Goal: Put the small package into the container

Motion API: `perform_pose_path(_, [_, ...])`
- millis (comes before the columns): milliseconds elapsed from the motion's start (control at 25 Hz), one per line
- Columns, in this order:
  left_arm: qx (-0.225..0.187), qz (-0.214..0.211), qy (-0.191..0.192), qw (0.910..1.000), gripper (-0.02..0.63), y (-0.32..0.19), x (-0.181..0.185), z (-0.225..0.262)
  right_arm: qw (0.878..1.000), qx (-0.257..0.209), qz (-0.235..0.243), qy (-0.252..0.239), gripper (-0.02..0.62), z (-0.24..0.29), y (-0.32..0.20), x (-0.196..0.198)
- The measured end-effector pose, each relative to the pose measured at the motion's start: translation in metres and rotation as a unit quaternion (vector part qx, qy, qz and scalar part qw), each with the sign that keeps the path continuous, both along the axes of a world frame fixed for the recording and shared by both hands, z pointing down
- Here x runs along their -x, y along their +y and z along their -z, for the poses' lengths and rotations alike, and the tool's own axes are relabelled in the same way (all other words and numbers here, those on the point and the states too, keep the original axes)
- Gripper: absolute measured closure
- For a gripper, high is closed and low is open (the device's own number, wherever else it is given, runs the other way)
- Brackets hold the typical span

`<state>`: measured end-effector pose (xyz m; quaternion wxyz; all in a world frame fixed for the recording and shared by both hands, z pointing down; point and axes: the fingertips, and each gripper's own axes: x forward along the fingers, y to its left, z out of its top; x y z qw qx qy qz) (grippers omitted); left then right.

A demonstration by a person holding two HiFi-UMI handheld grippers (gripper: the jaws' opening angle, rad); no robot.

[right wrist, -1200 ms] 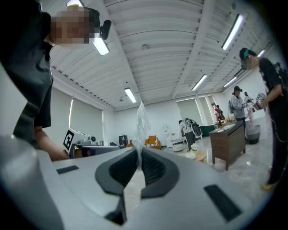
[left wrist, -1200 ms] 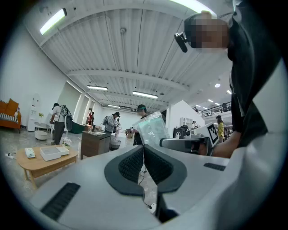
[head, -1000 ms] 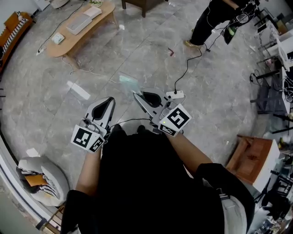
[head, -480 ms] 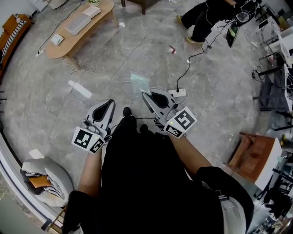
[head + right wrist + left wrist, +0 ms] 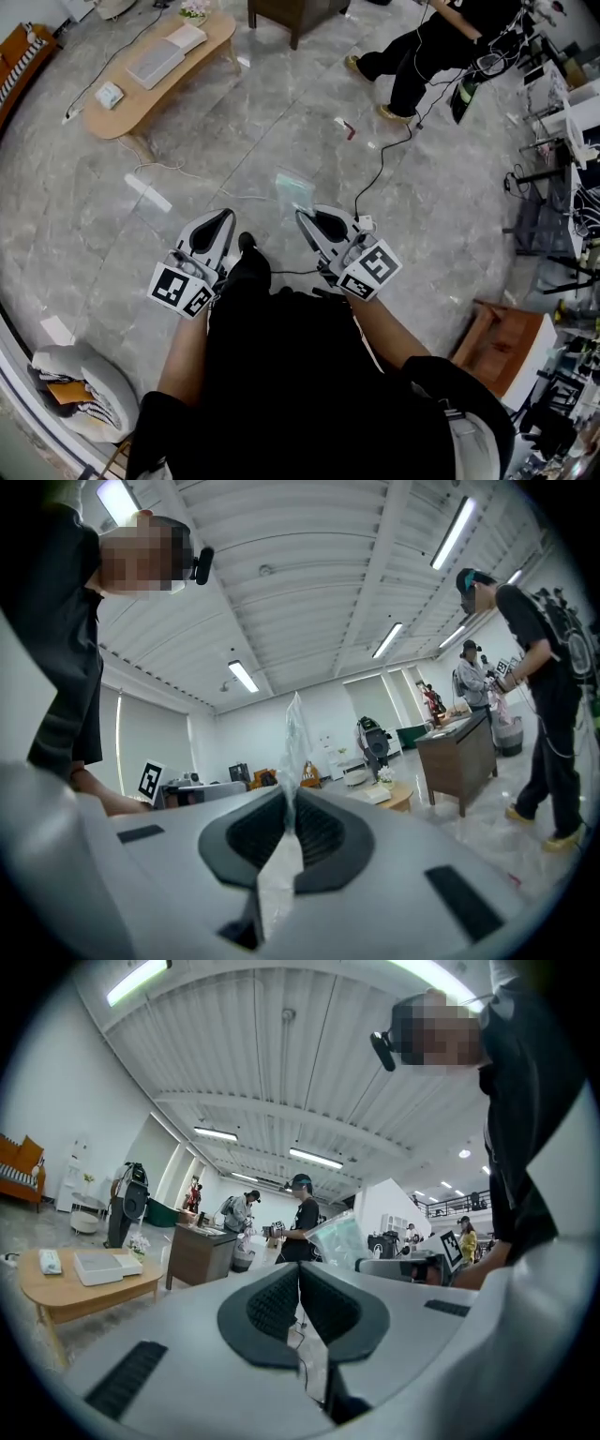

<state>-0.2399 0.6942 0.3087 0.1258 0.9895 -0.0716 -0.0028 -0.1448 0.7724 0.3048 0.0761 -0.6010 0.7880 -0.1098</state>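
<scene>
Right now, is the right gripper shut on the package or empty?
Shut on it: right gripper pinches the clear package, which sticks out past its jaws.

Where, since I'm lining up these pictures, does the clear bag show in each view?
Head view: the clear bag is near the middle, at the tips of the right gripper.
Left gripper view: the bag is just right of centre, beyond the jaws.
Right gripper view: the bag stands edge-on at the centre, pinched between the jaws.
Shared landmark: the dark cabinet.
</scene>
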Motion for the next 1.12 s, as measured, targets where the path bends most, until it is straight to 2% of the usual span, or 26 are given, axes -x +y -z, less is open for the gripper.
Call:
perform_pose_path(280, [0.018, 0.037, 0.021, 0.9989, 0.588, -0.126, -0.011, 0.015, 1.000, 0.013, 0.025, 0.014, 0.572, 0.019, -0.124, -0.023])
perform_pose_path(600, [0.029, 0.037, 0.016, 0.9988, 0.588, -0.232, -0.023, 0.004, 0.997, 0.016, 0.014, 0.069, 0.572, 0.029, -0.225, -0.049])
perform_pose_path(920, [0.042, 0.057, 0.015, 0.9974, 0.588, -0.305, -0.055, -0.010, 0.998, 0.011, 0.008, 0.060, 0.572, 0.019, -0.296, -0.094])
perform_pose_path(1120, [0.044, 0.074, 0.002, 0.9963, 0.589, -0.369, -0.096, -0.016, 0.999, 0.001, 0.029, 0.043, 0.572, 0.011, -0.375, -0.138])
